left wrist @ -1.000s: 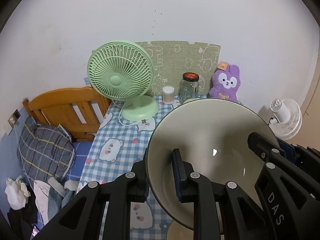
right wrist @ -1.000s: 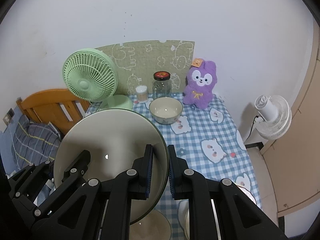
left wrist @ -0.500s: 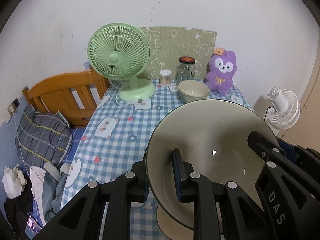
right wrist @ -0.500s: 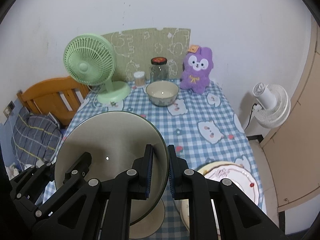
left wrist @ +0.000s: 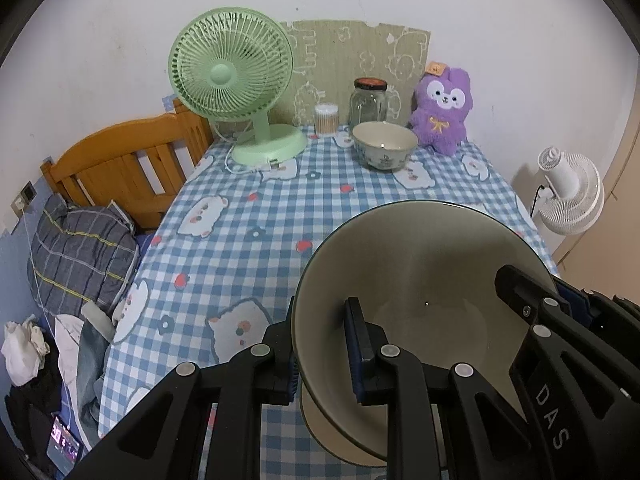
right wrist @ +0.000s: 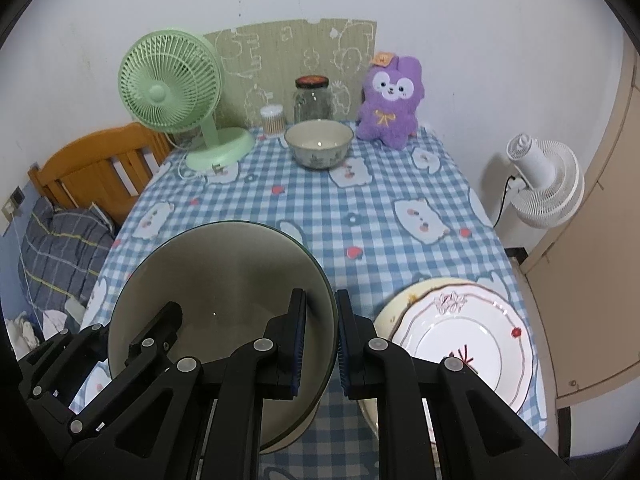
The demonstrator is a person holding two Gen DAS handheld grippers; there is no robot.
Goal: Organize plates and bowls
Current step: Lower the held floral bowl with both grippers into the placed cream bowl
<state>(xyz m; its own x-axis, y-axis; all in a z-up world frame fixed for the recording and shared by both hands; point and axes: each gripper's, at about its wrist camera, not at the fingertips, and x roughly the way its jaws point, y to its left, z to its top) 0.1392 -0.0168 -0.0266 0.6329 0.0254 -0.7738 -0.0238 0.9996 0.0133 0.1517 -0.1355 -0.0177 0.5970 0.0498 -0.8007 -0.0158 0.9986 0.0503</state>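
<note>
Over the checked table (right wrist: 320,216), my left hand-held gripper (left wrist: 320,356) and right hand-held gripper (right wrist: 320,340), both angled downward, clamp opposite rims of one large bowl (right wrist: 224,304).

- The large bowl (right wrist: 224,288) hides the tablecloth (right wrist: 360,208) beneath it.
- The right gripper (right wrist: 320,344) covers the near left rim of the plate (right wrist: 460,328).
- The jar (right wrist: 313,98) contents are unclear.

A white wall (left wrist: 480,8) with a few dark specks backs a table under a blue checked cloth (left wrist: 248,240). Left of the table stands a wooden bed frame (left wrist: 120,168) with a grey plaid pillow (left wrist: 80,252) and loose clothes (left wrist: 24,344). At right, a white fan (right wrist: 544,188) is plugged in beside a beige door (right wrist: 600,240).
</note>
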